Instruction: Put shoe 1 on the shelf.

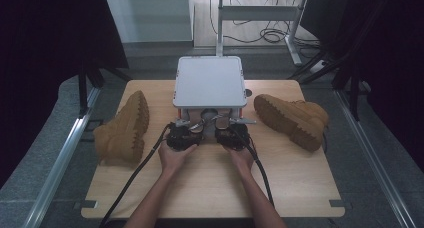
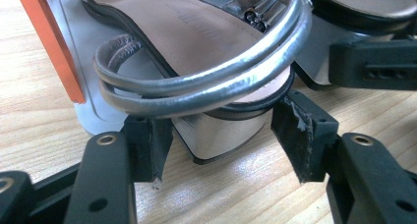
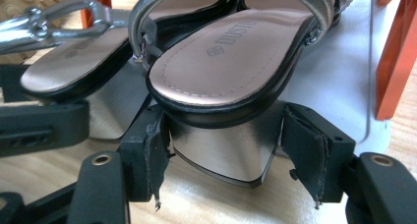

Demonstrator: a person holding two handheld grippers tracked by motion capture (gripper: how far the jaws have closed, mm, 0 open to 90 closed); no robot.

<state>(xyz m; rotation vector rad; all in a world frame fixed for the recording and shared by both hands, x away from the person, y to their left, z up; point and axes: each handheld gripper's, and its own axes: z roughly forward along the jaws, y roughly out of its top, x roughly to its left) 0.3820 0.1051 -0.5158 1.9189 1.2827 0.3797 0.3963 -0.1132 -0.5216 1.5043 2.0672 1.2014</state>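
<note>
Sandals half hidden, fingers unclear from above

In the high view the grey box covers the fronts of both sandals, and the hands hide most of the left gripper and right gripper, so finger spacing is too small to tell there. In the left gripper view the sandal's toe runs off the top edge. The insole logo is only partly legible.

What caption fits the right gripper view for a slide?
Right gripper open, jaws flanking the silver block heel of a sandal.
</note>
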